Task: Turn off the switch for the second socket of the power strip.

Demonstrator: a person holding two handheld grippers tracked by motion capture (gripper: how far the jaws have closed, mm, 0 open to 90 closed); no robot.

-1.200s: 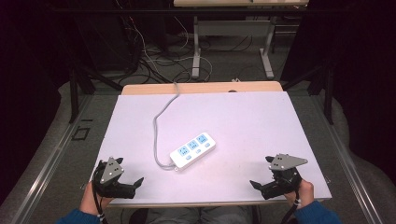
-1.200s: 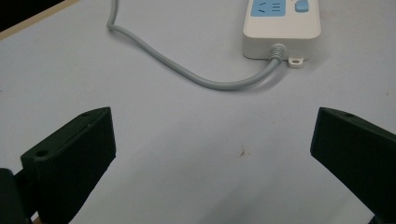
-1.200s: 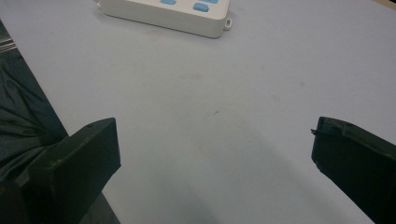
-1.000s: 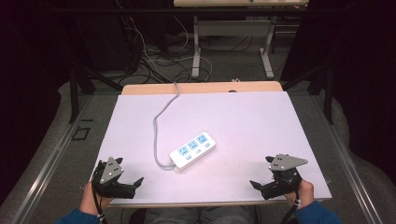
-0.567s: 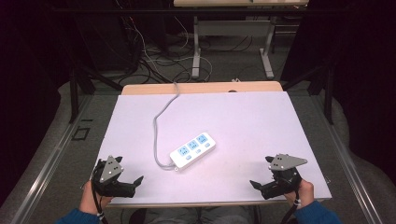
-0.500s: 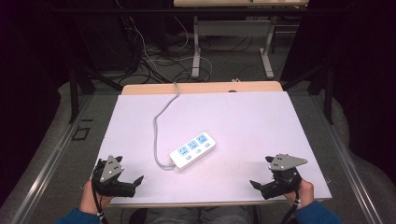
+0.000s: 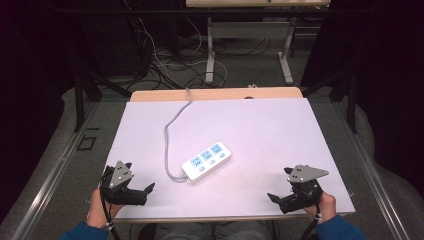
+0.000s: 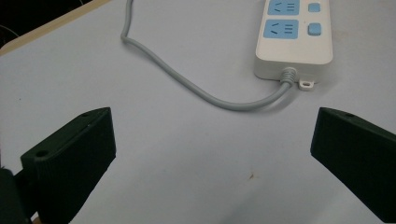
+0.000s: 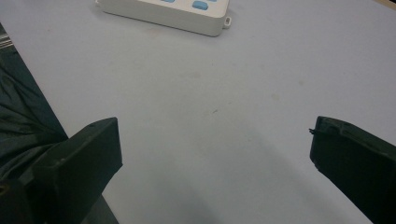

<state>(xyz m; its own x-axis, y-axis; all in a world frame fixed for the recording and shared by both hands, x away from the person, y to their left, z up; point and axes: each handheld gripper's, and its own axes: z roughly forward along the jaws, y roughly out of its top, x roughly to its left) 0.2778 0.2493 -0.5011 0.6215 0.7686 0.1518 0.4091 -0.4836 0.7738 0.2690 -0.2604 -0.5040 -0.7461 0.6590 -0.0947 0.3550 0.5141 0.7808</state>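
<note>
Fingers of the left gripper (image 7: 145, 192) stand wide apart and empty, near the front-left of the power strip (image 7: 207, 161), aimed toward it. White power strip lies flat at the middle of the table (image 7: 280, 130), its grey cord (image 7: 170, 135) looping away. Right gripper (image 7: 276, 197), front-right of the strip and well apart, also gapes wide, holding nothing.

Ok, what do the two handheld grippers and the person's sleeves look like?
Both are black, blocky tools. The left gripper and the right gripper each carry a grey three-cornered plate on top, dotted with small dark holes. Their tongs are thick, matte black blocks with a small round hole near the tip. A black cable trails from each. The sleeves are blue.
</note>
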